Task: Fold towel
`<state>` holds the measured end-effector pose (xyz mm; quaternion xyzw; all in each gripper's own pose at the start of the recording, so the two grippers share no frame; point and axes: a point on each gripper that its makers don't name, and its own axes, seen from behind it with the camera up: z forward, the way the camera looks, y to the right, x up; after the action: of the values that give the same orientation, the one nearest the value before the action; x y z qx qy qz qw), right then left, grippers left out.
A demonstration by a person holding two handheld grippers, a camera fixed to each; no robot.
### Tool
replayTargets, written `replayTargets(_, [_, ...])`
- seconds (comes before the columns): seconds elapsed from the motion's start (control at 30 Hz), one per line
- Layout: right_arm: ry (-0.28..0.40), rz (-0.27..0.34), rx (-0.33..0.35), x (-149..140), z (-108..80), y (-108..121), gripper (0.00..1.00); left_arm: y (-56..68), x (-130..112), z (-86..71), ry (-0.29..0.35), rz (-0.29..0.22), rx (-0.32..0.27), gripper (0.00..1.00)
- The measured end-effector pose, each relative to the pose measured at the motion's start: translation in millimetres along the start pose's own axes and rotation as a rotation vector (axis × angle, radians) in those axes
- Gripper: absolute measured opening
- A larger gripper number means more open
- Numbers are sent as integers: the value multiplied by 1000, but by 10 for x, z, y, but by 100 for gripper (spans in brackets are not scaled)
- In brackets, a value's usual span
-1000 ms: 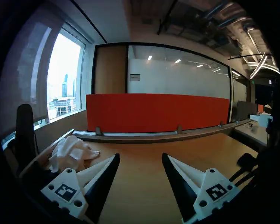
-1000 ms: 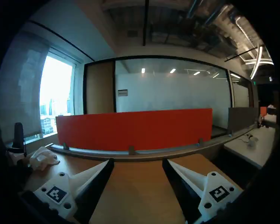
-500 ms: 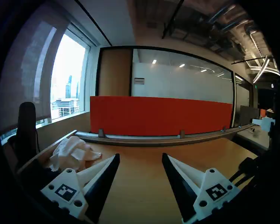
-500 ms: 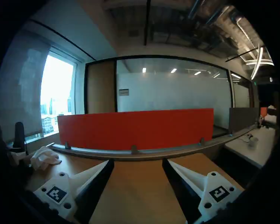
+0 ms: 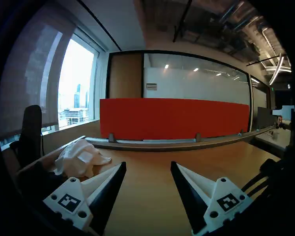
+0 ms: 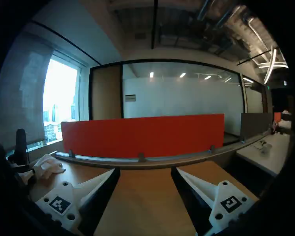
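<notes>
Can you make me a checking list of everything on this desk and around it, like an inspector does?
Surface: wooden desk, flat, light brown.
Job's things: white towel, crumpled in a heap at the desk's far left, not yet folded.
Clutter: small items on the white side desk, too small to tell.
Grippers: left gripper open, holding nothing; right gripper open, holding nothing; both above the desk, apart from the towel.
Cables: black cables at the right edge of the left gripper view.
Surroundings: red divider behind the desk, bright window, black chair.
</notes>
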<state>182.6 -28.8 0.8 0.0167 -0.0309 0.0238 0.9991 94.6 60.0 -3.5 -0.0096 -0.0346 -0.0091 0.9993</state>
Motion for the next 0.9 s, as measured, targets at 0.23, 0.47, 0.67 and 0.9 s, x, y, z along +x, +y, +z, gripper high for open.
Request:
replayTargets(0.23, [1,-16,12,-59,5,-85,100,1,-221,46,25,4,-9,83])
replayTargets(0.47, [12,-31,8,-137,55,-175,100,-97,-384,78,48,9,-13,83])
replayTargets(0.67, [11,-30,1,-253,95,-198,100,-191,-545,89,55,14,-11,83])
replayTargets(0.9, [12,-33,-17,-364,98,-138,100,-286,-659,93,69,30,-12,83])
